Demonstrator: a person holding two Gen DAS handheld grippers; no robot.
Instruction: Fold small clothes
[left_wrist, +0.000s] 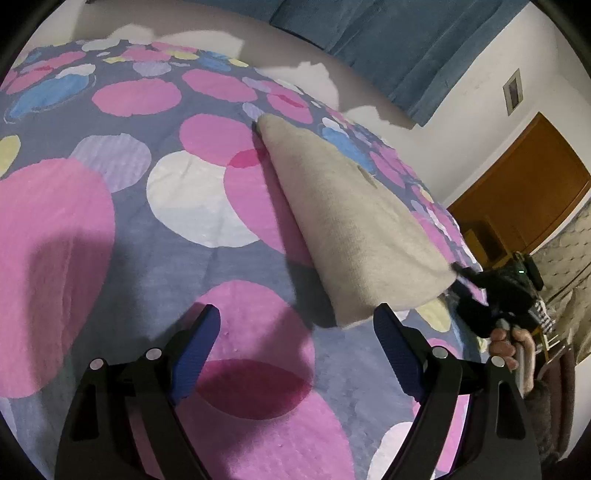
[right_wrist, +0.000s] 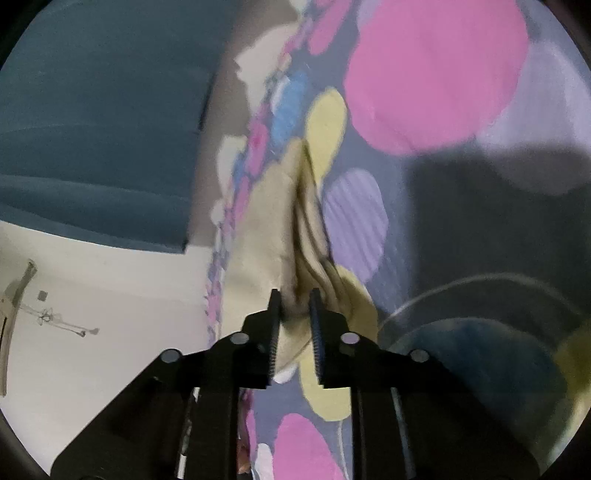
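Observation:
A folded beige cloth (left_wrist: 343, 218) lies on the spotted bedspread (left_wrist: 192, 258), its near right corner raised off the bed. My left gripper (left_wrist: 295, 332) is open and empty, just in front of the cloth's near left corner, not touching it. My right gripper (left_wrist: 461, 271) shows at the right in the left wrist view, pinching the cloth's right corner. In the right wrist view my right gripper (right_wrist: 295, 306) is shut on the bunched layers of the cloth (right_wrist: 258, 236).
The bedspread has large pink, white, blue and yellow circles. A teal curtain (left_wrist: 388, 40) hangs behind the bed. A wooden door (left_wrist: 524, 184) stands at the right. The person's hand (left_wrist: 506, 347) holds the right gripper's handle.

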